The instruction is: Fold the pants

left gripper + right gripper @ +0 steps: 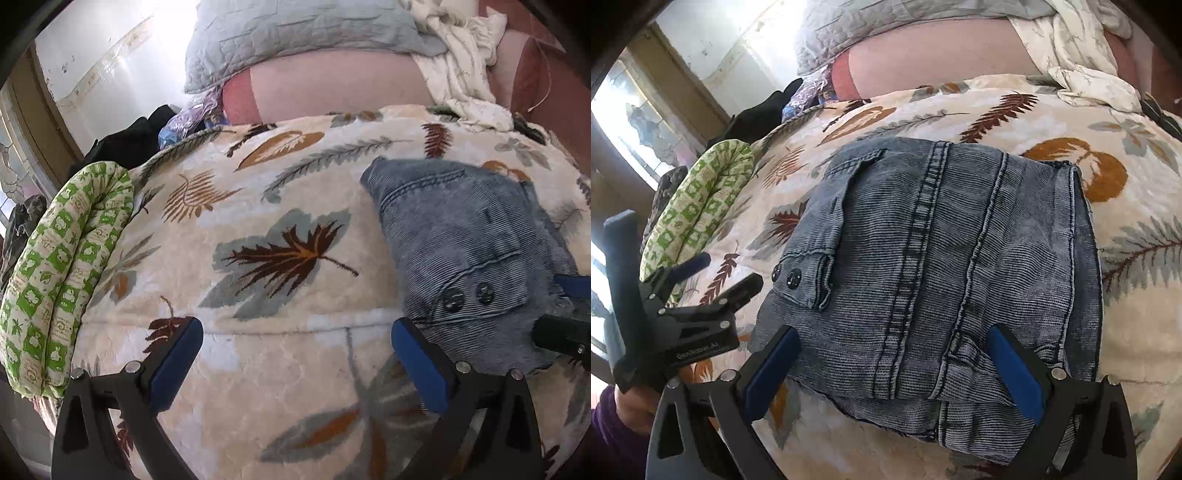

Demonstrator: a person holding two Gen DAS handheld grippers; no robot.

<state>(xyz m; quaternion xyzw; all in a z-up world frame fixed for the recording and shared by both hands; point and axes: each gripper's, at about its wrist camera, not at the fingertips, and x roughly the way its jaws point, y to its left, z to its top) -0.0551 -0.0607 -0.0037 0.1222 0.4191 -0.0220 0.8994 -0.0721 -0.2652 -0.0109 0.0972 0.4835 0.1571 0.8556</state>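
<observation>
Lying at the far left edge of the bed, a rolled green-patterned quilt [62, 266] sits well apart from the work, likely pushed there to keep the leaf-print blanket [258, 221] free as a folding surface. Next to the right, the left tool [297, 363] hovers above bare blanket with its blue pads spread wide and nothing between them; it points down at the cloth but touches no garment, which suggests it has no hold to keep at this stage. In the right wrist view the same left tool [718, 273] shows just beside the left edge of the pants [942, 258], held by a hand [629, 406] in a dark purple sleeve. The pants lie in the middle of the blanket as a compact, squarish denim bundle, pocket flap and two snaps up, layers stacked at the near edge, so the fold looks close to finished. Over that near edge the right tool [894, 373] stands with its jaws at full spread, the pads straddling the denim without pinching it, a stance that fits letting the cloth settle flat. Beyond, at the right, a pale crumpled sheet [465, 59] and a grey pillow [295, 33] rest clear of the bundle.
</observation>
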